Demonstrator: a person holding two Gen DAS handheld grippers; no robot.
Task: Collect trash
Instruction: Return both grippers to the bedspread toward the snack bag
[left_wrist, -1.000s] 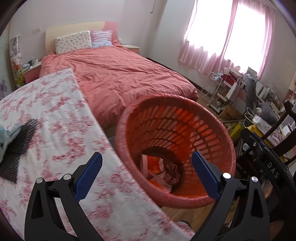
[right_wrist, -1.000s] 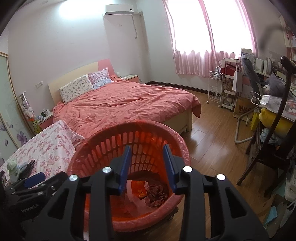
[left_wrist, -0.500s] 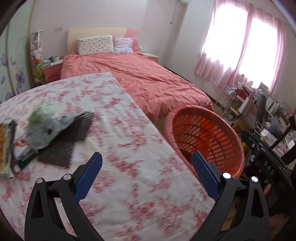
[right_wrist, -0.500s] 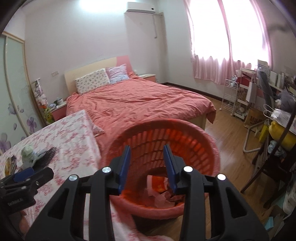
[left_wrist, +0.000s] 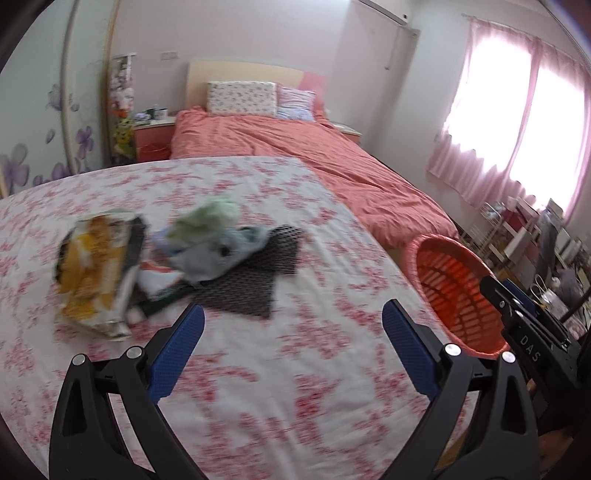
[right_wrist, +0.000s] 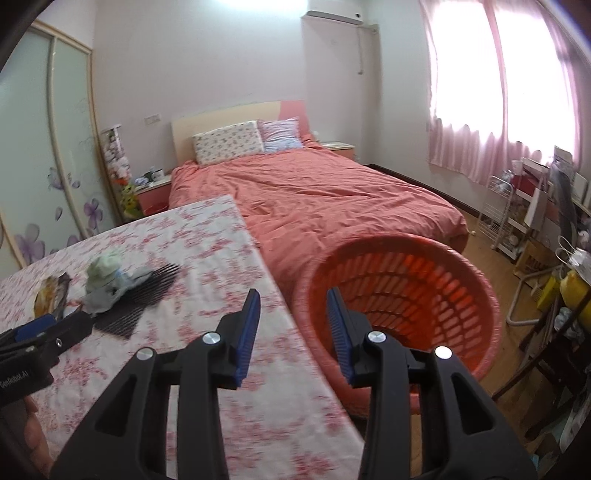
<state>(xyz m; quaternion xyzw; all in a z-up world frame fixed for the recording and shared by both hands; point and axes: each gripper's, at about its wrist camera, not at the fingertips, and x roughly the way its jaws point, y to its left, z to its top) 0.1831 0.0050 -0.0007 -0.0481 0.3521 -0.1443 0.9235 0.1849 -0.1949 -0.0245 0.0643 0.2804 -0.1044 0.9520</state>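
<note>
A heap of trash lies on the floral tablecloth: a yellow snack bag, crumpled green and pale blue wrappers and a black mesh sheet. My left gripper hangs wide open just short of the heap, with nothing between its fingers. The orange slatted basket stands off the table's right edge. In the right wrist view my right gripper hovers over that edge beside the basket, open narrowly and empty. The heap sits far left of it, near the left gripper.
A bed with a coral duvet lies beyond the table and basket. A white wire rack, a chair and clutter line the right wall under pink curtains. Wooden floor shows to the right of the basket.
Both views have swung left, away from the basket and over the table. The trash heap has come nearer the middle of the left view; the basket has slid right. Neither gripper's opening has visibly changed.
</note>
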